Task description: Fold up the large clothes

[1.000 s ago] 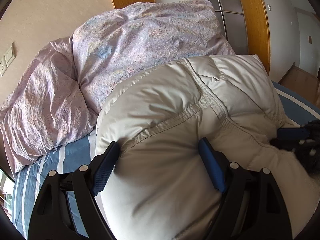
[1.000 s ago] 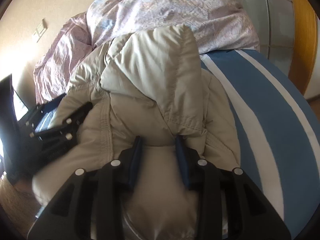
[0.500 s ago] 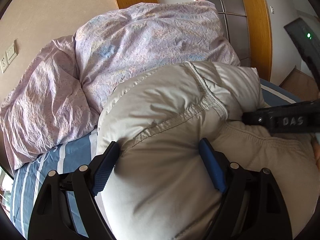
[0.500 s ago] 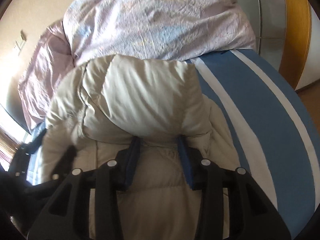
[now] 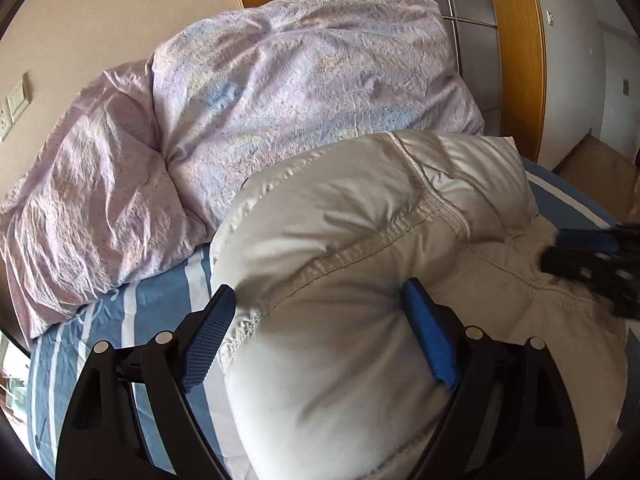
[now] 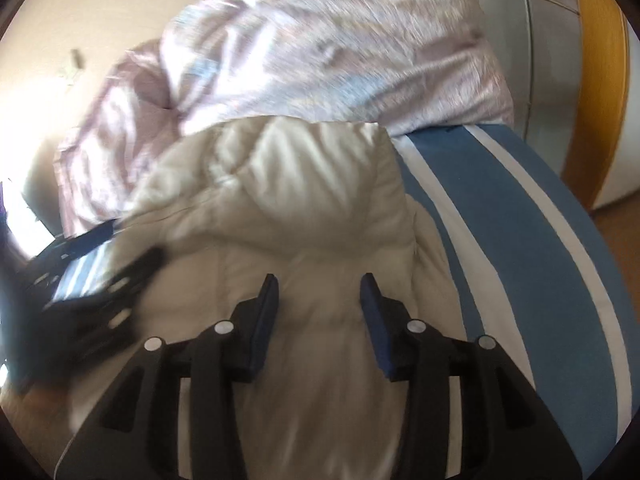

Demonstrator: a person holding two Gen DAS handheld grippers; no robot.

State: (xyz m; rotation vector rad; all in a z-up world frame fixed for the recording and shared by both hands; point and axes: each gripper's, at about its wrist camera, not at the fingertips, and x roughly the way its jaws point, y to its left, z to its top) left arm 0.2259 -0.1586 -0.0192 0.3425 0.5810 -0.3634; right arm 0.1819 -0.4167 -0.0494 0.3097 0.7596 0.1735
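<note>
My left gripper (image 5: 316,328) is straddling a puffed fold of the beige down jacket (image 5: 360,240), jaws spread wide with both pads against the padding. My right gripper (image 6: 318,300) is hovering over the jacket, its jaws having just been opening, apart and clear of the fabric. The jacket is lying on the blue striped sheet (image 6: 520,220); beyond it, a lilac duvet (image 5: 300,92) is bunching against the headboard (image 5: 516,60).

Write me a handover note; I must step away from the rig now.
Left gripper: clamped wide on a puffy fold of the beige jacket.
Right gripper: just been opening, jacket between its pads, not pinched.
Jacket lies bunched on the striped bed, against the lilac duvet.
Done: one end folded over the body.
Left: release, flatten, finish folding.
</note>
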